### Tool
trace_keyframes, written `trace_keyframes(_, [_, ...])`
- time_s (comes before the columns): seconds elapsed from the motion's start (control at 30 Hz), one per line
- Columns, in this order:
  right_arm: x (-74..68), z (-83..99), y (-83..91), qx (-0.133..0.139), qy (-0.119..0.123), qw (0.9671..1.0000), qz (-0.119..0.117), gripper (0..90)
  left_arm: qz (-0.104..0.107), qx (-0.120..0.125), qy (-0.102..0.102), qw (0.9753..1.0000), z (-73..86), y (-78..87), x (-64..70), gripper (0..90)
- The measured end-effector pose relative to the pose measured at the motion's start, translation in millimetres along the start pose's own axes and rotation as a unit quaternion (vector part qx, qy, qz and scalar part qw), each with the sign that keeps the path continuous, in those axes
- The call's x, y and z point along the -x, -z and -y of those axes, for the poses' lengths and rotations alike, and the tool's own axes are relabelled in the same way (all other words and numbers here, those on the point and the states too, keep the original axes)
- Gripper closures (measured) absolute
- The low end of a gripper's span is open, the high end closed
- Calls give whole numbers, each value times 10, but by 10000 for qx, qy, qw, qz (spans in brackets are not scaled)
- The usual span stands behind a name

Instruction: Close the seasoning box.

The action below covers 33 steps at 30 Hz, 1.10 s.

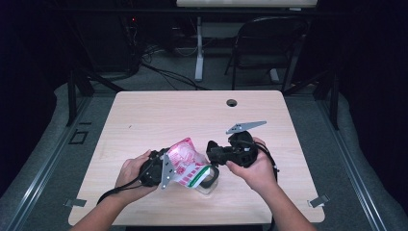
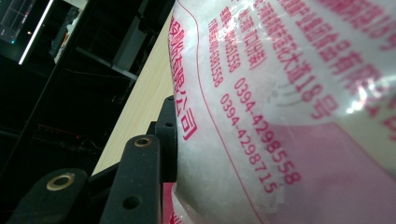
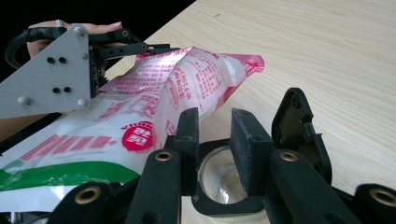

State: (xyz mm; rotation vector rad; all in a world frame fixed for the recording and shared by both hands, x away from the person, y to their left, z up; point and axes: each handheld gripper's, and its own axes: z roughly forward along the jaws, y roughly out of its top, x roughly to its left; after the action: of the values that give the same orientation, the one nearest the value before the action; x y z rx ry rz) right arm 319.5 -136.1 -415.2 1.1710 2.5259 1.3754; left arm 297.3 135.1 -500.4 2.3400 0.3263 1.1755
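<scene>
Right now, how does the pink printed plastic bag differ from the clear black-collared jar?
The pink printed plastic bag is soft and opaque; the clear black-collared jar is rigid and see-through. The bag tilts, clamped by fingers of the left gripper; the jar stands upright on the wooden table. Both look glossy.

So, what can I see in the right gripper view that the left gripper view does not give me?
The right gripper view adds the clear container with a black rim, sitting between the right gripper's open jaws. It also shows the left gripper with its grey plate, clamped on the bag, and the bag's green stripe low down. The left gripper view adds a close reading of the pink printed numbers on the bag, the left gripper's own jaw pressed against it, and the dark room beyond the table edge. Both share the pink-and-white bag and the light wooden table.
</scene>
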Motion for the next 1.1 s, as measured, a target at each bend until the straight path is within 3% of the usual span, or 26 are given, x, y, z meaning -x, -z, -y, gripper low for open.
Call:
trace_keyframes(0.3, [-21, -110, 8, -258, 6, 9997, 35, 746, -30, -46, -117, 9999, 0, -20, 16, 635])
trace_keyframes(0.4, [-51, -169, 4, -377, 31, 9993, 51, 744, -79, -114, -319, 9994, -6, -22, 35, 635])
trace_keyframes(0.73, [-122, -306, -69, -789, 28, 9969, -46, 739, -68, -122, -350, 9993, -18, -50, 74, 636])
trace_keyframes(1.1, [-129, -299, -177, -924, 25, 9957, -110, 740, -76, -115, -375, 9992, -40, -74, 81, 636])
